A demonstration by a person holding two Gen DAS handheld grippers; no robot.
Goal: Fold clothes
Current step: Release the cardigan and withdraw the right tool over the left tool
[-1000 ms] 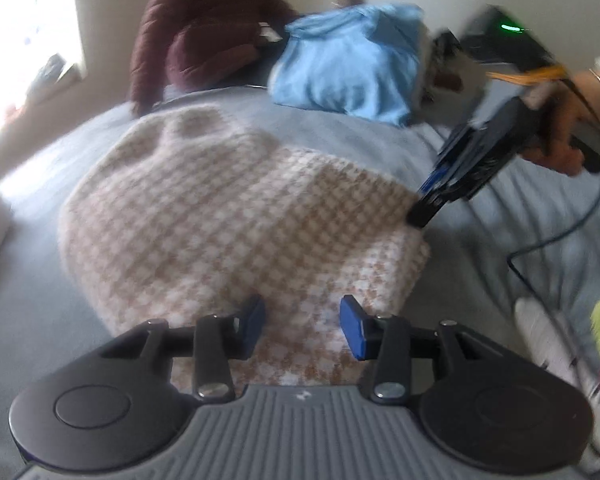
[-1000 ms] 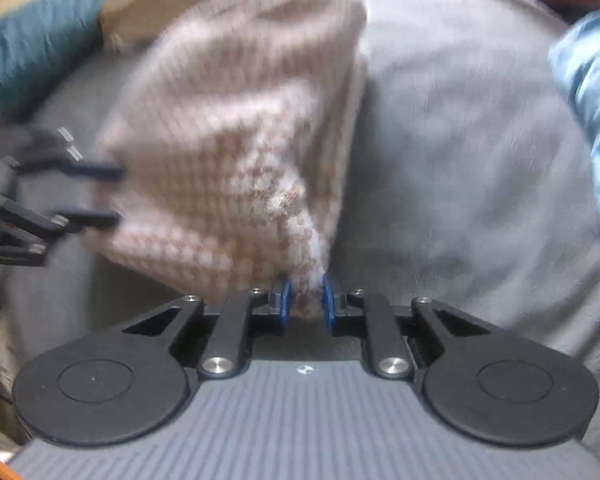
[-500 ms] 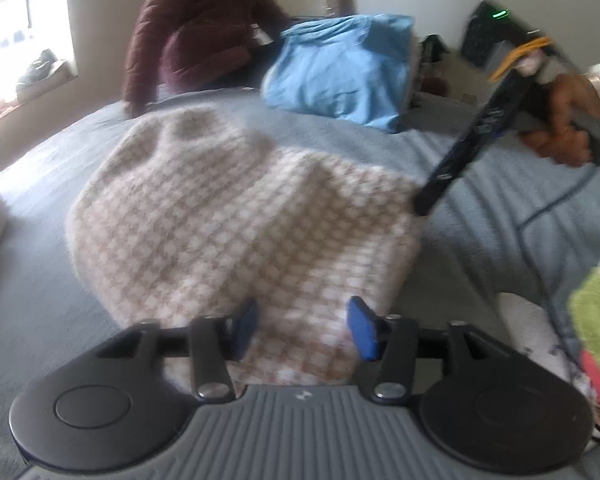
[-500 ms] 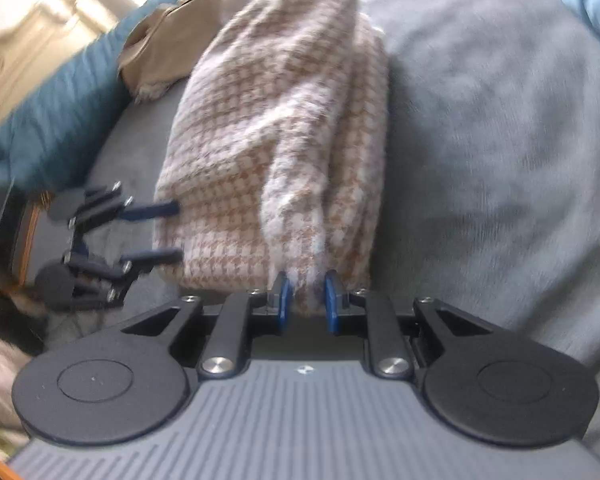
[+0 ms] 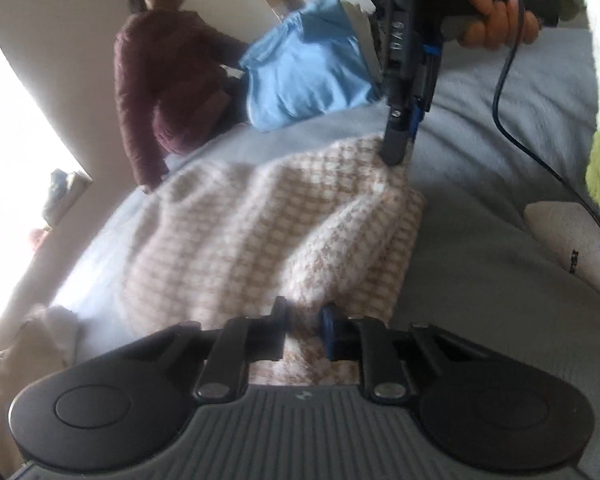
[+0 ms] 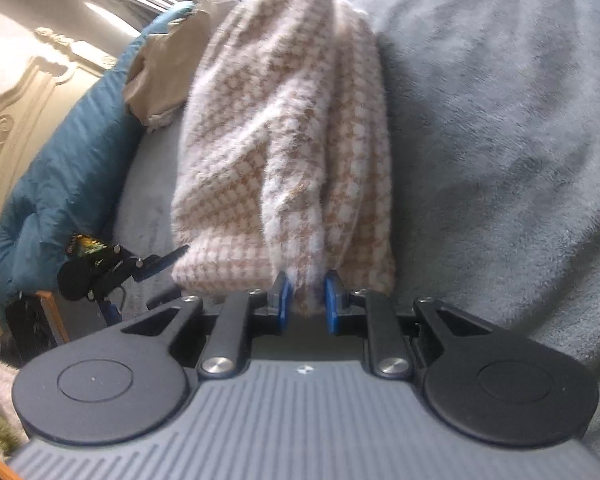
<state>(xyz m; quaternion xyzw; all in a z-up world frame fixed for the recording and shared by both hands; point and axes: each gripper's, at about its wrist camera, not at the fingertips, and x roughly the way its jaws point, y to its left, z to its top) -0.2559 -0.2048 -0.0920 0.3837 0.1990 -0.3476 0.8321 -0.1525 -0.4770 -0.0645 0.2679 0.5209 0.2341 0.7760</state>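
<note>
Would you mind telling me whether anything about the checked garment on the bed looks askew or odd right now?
The checked garment is bunched rather than flat: one fold stands up in a ridge between the two gripped corners. The left gripper and right gripper each pinch fabric. Nothing looks damaged.

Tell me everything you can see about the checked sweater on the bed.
The sweater is a fuzzy knit in a small tan-and-cream check. It lies bunched and partly doubled over on the grey bed cover, with loose folds rather than a flat shape. The left tongs pinch its near edge, and the right tongs grip another edge fold, both closed on the fabric. No sleeves or collar can be made out.
</note>
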